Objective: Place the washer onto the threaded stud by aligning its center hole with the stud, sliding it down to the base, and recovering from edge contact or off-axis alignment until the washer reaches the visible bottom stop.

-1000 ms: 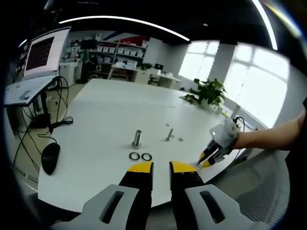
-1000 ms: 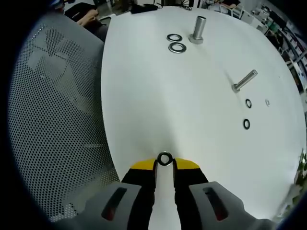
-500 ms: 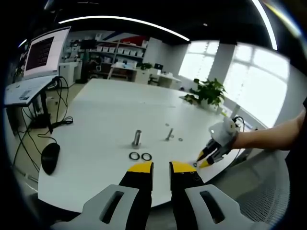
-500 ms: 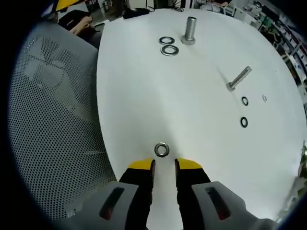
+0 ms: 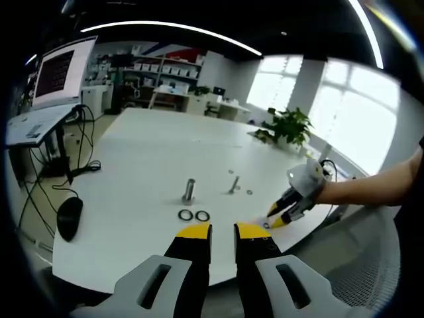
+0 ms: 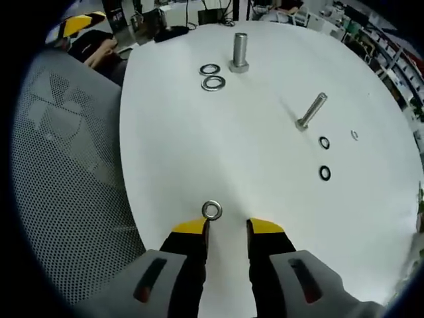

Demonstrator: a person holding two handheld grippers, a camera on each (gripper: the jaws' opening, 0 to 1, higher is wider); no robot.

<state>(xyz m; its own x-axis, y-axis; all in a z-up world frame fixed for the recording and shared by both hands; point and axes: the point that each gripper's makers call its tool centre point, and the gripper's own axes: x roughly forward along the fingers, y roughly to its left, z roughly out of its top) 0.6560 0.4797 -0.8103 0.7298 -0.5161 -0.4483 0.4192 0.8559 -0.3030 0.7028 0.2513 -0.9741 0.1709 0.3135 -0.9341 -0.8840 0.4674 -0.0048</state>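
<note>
The threaded stud (image 6: 239, 52) stands upright on its hex base at the far side of the white table (image 6: 199, 146), also seen as the stud (image 5: 189, 191). A steel washer (image 6: 211, 211) lies flat on the table just ahead of my right gripper (image 6: 228, 226), nearer its left jaw and touching neither. That gripper is open with nothing in it. From the left gripper view, the right gripper (image 5: 273, 220) points down at the table's near right edge. My left gripper (image 5: 223, 232) hangs open and holds nothing, short of the table.
Two larger washers (image 6: 212, 76) lie beside the stud. A second bolt (image 6: 310, 111) lies on its side, with small black washers (image 6: 324, 142) near it. A mesh chair (image 6: 66, 165) sits left of the table edge. A mouse (image 5: 69, 218) rests on the table's left corner.
The right gripper's jaws have spread and let go of the washer, which now lies on the table ahead of the tips. The left gripper has stayed put.
</note>
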